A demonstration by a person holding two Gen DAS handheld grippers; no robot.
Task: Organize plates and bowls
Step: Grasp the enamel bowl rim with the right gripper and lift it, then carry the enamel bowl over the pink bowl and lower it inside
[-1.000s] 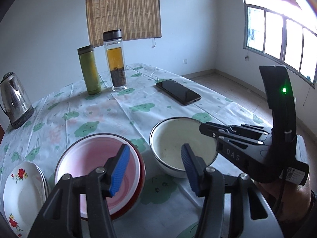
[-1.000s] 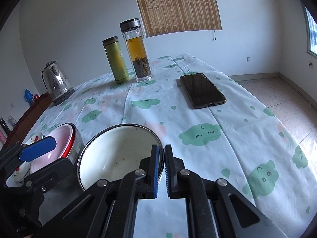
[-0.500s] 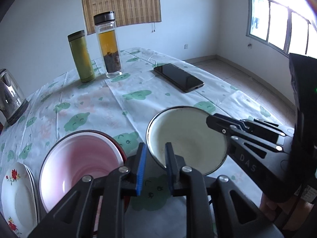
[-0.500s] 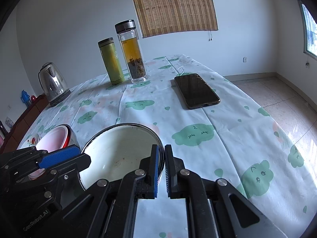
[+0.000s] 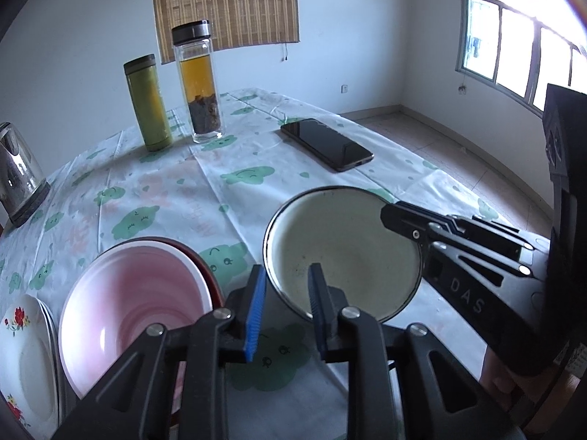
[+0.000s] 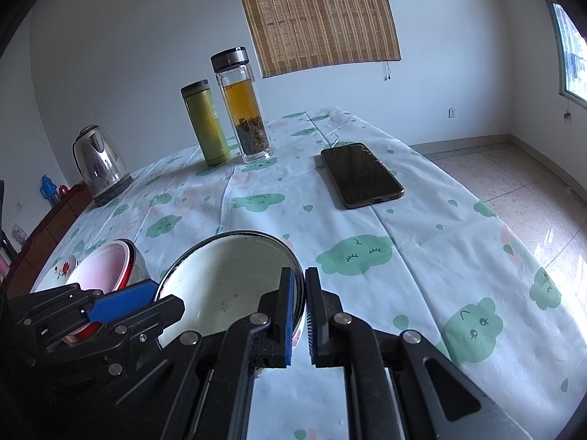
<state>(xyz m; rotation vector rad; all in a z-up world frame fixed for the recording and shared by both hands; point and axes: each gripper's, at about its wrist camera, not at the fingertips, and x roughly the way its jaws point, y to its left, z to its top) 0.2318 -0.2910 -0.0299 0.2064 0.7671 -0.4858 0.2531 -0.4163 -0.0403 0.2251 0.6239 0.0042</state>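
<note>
Both grippers are on the cream enamel bowl, which sits on the bench near its front edge, on a cloth w/ green cloud prints.

Right gripper: jaws narrow, clamped on the bowl's right-hand rim, one pad inside, one outside.

Left gripper: jaws have just been closing then eased a bit wider; they straddle the bowl's near-left rim w/ a gap left at the outer pad. One blue pad is inside the bowl, the other outside its wall. Can't tell if the inner pad touches the rim; no firm pinch seen.

Pink bowl sits in a red one just left of the cream bowl, close but apart. Further left, at the bench edge, a stack of white plates w/ red flowers.

Far side of the bench: green flask & glass tea bottle upright, side by side. Steel kettle at far left. Black phone lies flat, screen up, well apart from the bowls. Bamboo blind on the back wall.
</note>
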